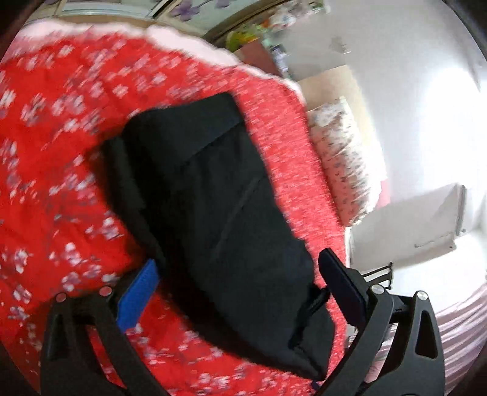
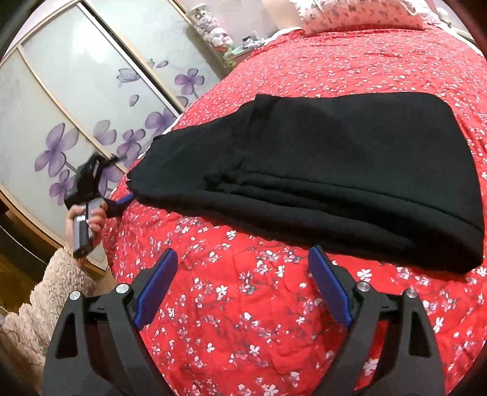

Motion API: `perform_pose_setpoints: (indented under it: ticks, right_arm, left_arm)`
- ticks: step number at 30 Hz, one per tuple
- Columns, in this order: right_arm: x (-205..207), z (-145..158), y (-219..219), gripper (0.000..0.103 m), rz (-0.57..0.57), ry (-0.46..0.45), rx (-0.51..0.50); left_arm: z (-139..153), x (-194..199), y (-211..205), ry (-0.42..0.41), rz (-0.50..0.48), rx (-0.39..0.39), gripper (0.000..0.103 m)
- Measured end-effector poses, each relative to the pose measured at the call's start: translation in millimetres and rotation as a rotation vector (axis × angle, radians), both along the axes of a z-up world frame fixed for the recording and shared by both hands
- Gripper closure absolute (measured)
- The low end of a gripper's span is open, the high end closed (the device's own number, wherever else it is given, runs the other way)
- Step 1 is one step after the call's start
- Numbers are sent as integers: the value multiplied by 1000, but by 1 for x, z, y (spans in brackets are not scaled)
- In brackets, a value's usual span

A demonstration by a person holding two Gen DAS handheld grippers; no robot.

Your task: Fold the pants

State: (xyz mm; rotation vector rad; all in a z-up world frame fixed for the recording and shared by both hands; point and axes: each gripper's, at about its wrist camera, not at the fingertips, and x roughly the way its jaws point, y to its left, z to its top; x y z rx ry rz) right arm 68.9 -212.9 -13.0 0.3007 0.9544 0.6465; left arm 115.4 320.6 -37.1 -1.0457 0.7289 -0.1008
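Note:
Black pants [image 2: 334, 170] lie folded into a thick stack on the red flowered bedspread [image 2: 243, 319]. My right gripper [image 2: 243, 252] stands open just above the spread, short of the stack's near edge, with nothing between its blue pads [image 2: 155, 289]. My left gripper [image 2: 123, 204], held in a hand [image 2: 88, 219], is at the stack's left end by the bed's edge. In the blurred left wrist view the pants [image 1: 219, 189] stretch away from my left gripper [image 1: 237, 257]. Its jaws stand wide on either side of the near end, and the pads do not press on it.
Sliding wardrobe doors with purple flowers [image 2: 76, 106] run close along the bed's left side. A flowered pillow [image 2: 359, 15] lies at the head of the bed. A fluffy beige sleeve [image 2: 51, 289] is at the lower left. Red bedspread surrounds the stack.

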Motion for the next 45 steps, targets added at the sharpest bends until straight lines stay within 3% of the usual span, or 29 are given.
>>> perform_pose_setpoints:
  ticks: [3,7,9,13,15,21,25,29,31,34,40,42,45]
  right_arm:
    - [0,-3,3,14,14,3,-13]
    - [-1,-6,5,14,27,10,-31]
    - [-2,-7,6,14,37,8,-41]
    - [-1,-7,7,14,41,10,-46]
    - [0,-7,7,14,39,12,-44]
    - [-2,-7,7,14,42,11,-48]
    - [-1,-7,4,14,38,19,-26]
    - [-2,-7,5,14,44,15,-34]
    - [-3,-8,6,14,48,15,-40]
    - [-5,-7,7,14,58,9,-43]
    - [-6,-5,7,14,62,8,-42]
    - [-6,-5,7,14,61,7,-44]
    - [-7,-4,7,14,64,6,-42]
  left_arm:
    - [15,-1,-8,-63,-7,34,3]
    - [14,-5,-13,-99,18,52,7]
    - [22,-11,-19,-125,0,105,10]
    - [25,-13,-31,-51,-41,192,9]
    - [10,-11,-28,-5,-52,145,9]
    - [-4,8,-17,15,-10,37,12]
    - [3,17,-14,8,20,19,24]
    - [23,18,-25,-83,-14,125,36]
    - [18,23,-26,-48,-11,161,51]
    - [-8,25,-12,56,50,52,58]
    - [-26,25,0,92,105,-72,60]
    - [-33,26,5,117,139,-136,71]
    - [-30,27,3,129,147,-105,81]
